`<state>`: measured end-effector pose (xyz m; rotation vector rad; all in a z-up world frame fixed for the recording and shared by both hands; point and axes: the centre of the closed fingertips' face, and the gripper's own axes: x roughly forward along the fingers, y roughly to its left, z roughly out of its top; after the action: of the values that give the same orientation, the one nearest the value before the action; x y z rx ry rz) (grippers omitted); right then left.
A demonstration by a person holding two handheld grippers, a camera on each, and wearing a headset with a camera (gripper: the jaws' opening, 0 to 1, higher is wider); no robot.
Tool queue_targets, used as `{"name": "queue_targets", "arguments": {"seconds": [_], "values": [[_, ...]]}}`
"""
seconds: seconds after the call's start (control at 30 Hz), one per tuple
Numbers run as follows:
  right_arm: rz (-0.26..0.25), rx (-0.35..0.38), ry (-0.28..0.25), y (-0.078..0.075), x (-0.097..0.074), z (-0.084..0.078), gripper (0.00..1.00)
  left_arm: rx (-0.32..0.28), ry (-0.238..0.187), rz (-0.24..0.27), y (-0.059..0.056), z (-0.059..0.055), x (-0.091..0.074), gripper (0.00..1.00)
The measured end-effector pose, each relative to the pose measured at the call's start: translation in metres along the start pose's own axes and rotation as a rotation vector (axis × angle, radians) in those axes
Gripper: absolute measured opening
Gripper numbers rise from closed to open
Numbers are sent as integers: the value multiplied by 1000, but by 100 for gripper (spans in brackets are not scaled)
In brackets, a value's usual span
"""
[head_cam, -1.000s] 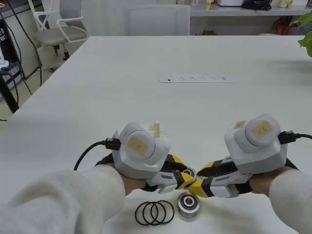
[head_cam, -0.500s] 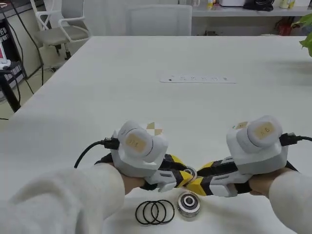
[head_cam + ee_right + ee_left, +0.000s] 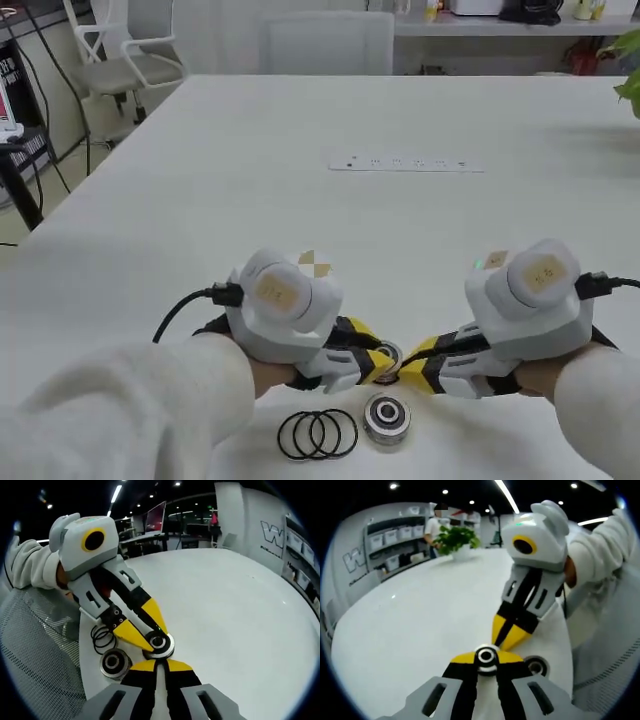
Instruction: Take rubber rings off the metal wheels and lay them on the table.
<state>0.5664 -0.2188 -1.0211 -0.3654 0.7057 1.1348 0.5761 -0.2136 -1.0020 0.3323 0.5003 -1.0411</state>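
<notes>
- Got the left gripper clamped on a small metal wheel, with a yellow wedge tip pressing in from each side. Shiny round disc with a dark hub, low over the near edge of the table.
- Got the right gripper with its jaws squeezed together, barely a slit between the yellow tips, nosed right up against that wheel's rim. Can't tell whether any rubber is pinched in there.
- Seeing the two meet tip to tip in the head view: chunky rounded grey-white plastic shells, black-and-yellow fingers tapering to points.
- Spotting a second wheel lying flat on the table just in front of those tips. Steel look, bright concentric circles around a dark centre, thick rim.
- Right beside it on the left, three black rubber rings: thin hoops overlapping in a row, flat on the table.
- Smooth matte white for the tabletop, with a flat white power strip well beyond the grippers, a pale chair at the far edge and a leafy plant off to the right.
- Soft white sleeve bunched up behind the left gripper.
</notes>
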Motion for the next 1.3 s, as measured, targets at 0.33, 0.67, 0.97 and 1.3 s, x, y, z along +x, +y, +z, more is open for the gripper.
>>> {"name": "queue_targets", "arguments": {"seconds": [0.33, 0.67, 0.97, 1.3], "values": [[-22, 184, 6, -7, -2, -3, 0, 7, 1, -3, -1, 1, 0, 14], [16, 518, -76, -12, -6, -1, 0, 13, 2, -5, -1, 1, 0, 14], [33, 606, -157, -9, -15, 12, 0, -9, -6, -8, 0, 0, 0, 14], [28, 598, -130, -2, -14, 14, 0, 0, -11, -3, 0, 0, 0, 14]]}}
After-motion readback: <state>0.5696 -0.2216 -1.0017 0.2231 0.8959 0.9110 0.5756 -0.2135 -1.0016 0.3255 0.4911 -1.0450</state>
